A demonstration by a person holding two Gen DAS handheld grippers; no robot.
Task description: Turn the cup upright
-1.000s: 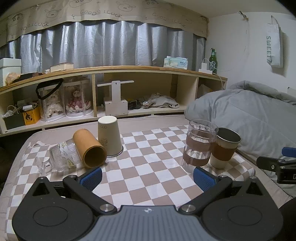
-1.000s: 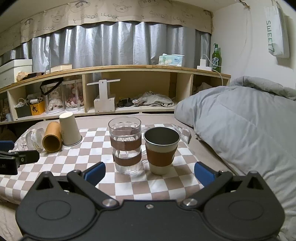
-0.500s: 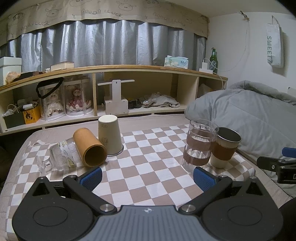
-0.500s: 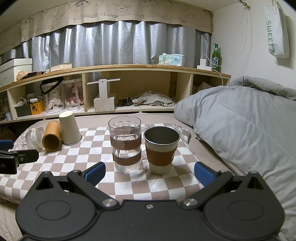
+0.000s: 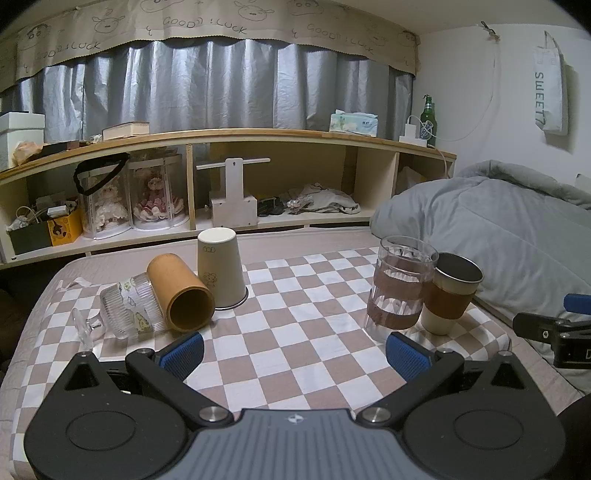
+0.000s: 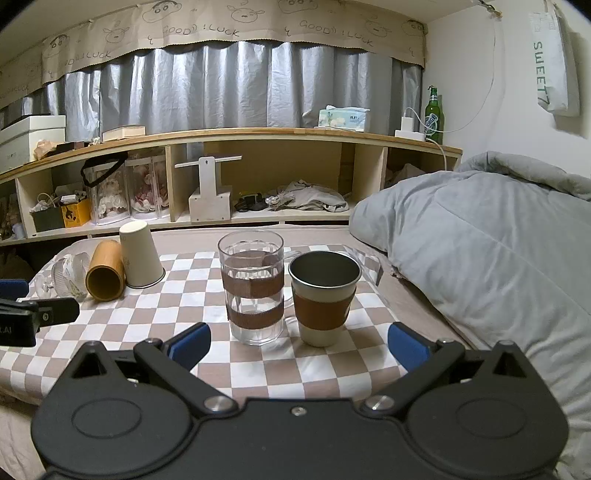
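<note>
Cream paper cup [image 5: 220, 266] inverted, valance [image 5: 207, 23] reading "GOOD LUCK"

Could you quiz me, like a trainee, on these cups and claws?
1. True or false: the white paper cup stands mouth down.
2. Which lies on its side: A the tan cylindrical cup, B the sleeved tumbler, C the banded glass mug?
3. Fill in: the left claw and right claw are both ____.

Key: 1 true; 2 A; 3 open, holding nothing.
</note>
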